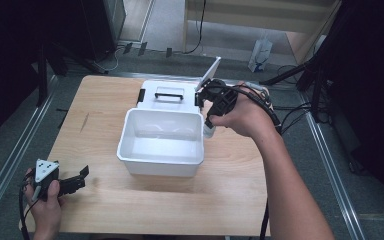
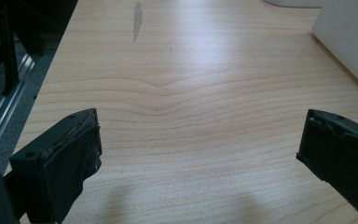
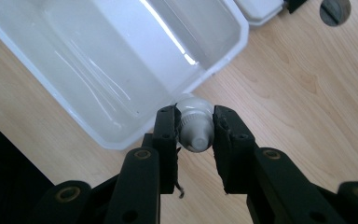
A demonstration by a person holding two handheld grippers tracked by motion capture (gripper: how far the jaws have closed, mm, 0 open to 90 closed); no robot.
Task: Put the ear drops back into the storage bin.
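Right claw (image 3: 194, 128) clamped on a tube (image 3: 195, 126) beside the bin's (image 1: 130, 131) right rim. Left claw (image 2: 200, 154) wide apart, empty, over bare bench (image 2: 191, 84). Probably not yet dropped in; bin looks empty.

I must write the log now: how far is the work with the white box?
Done: the white box stands open and empty, its lid behind it. In hand: the right gripper is shut on a small white bottle beside the box's corner. Left: placing it; the left gripper rests open, idle.
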